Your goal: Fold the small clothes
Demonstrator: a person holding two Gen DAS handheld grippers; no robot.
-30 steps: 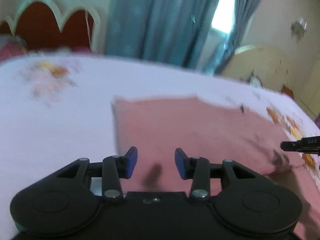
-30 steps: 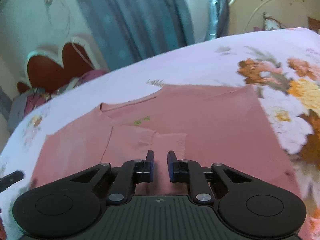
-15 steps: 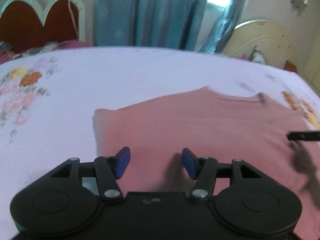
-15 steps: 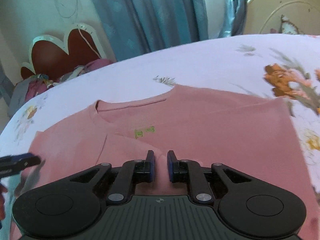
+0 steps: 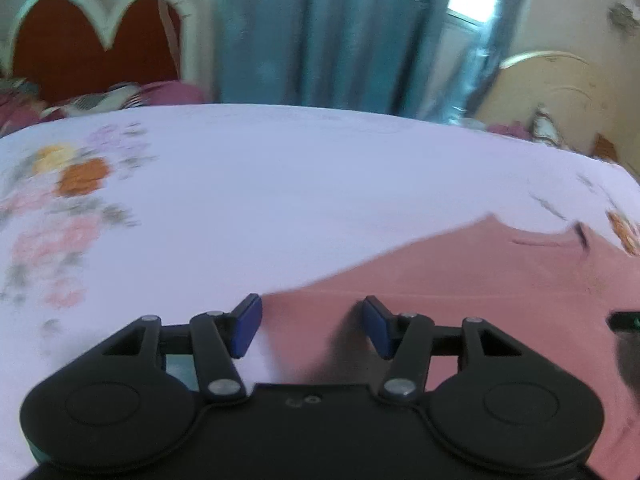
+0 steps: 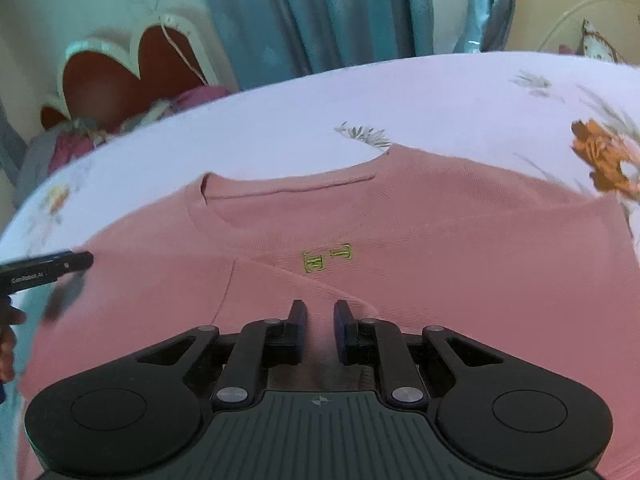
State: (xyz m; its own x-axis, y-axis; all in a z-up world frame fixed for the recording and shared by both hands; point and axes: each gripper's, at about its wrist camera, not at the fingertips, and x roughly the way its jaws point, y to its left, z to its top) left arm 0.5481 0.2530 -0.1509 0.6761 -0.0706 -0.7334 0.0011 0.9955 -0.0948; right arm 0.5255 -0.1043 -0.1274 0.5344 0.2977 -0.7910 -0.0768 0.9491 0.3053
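a pink shirt lies flat on a bed covered by a white sheet with a flower print. its round neckline points away from the camera, and small yellow-green letters are stitched just below the collar. one sleeve is folded in across the chest, making a slanted edge under the letters.

the right gripper sits low over the front of the shirt, near the folded sleeve. its two black fingers stand close together with a narrow gap, and no cloth is visible between them.

the left gripper is at the shirt's left edge, where pink cloth meets the sheet. its blue-padded fingers are spread wide apart and hold nothing; the left pad is over the sheet, the right over the shirt. this view is blurred.

behind the bed hang blue-grey curtains, with a red and cream scalloped headboard to the left.
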